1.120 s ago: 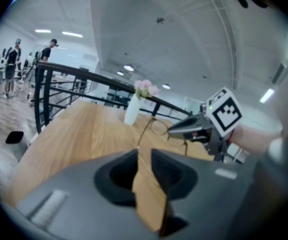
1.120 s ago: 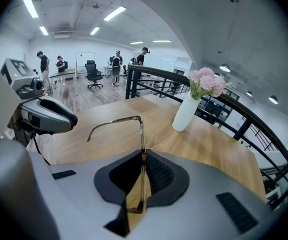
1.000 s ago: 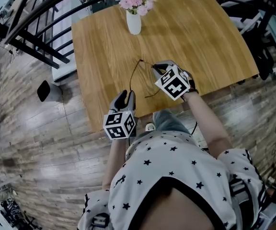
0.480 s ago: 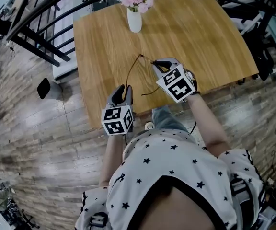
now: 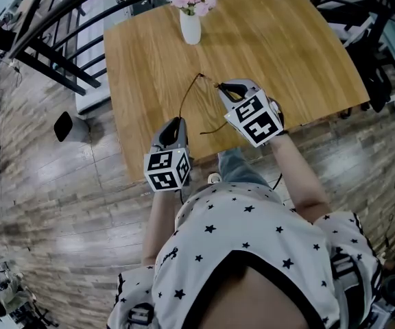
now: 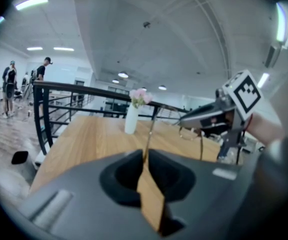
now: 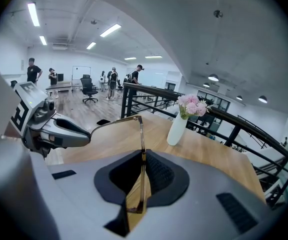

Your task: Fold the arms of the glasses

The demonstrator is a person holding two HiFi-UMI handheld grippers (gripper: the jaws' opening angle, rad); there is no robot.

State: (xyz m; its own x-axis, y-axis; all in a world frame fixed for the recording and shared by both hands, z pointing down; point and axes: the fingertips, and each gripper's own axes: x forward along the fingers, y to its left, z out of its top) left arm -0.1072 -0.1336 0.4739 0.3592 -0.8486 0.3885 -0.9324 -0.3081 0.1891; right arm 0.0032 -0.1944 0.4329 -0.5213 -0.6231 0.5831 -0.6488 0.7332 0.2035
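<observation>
Thin wire-framed glasses hang in the air over the near part of the wooden table, between my two grippers. My right gripper is shut on the front of the frame. From there one arm runs out to the left gripper. My left gripper has just been closing, and its jaws now pinch the end of that arm. The second arm hangs loose below the right gripper. In the left gripper view the right gripper holds the frame ahead of me.
A white vase of pink flowers stands at the table's far edge. Black railings run along the left. A dark object lies on the wooden floor beside the table. People stand far off in the room.
The left gripper's jaws stood apart around the arm's end and are now closed on it. The right gripper has lifted slightly with the glasses.
</observation>
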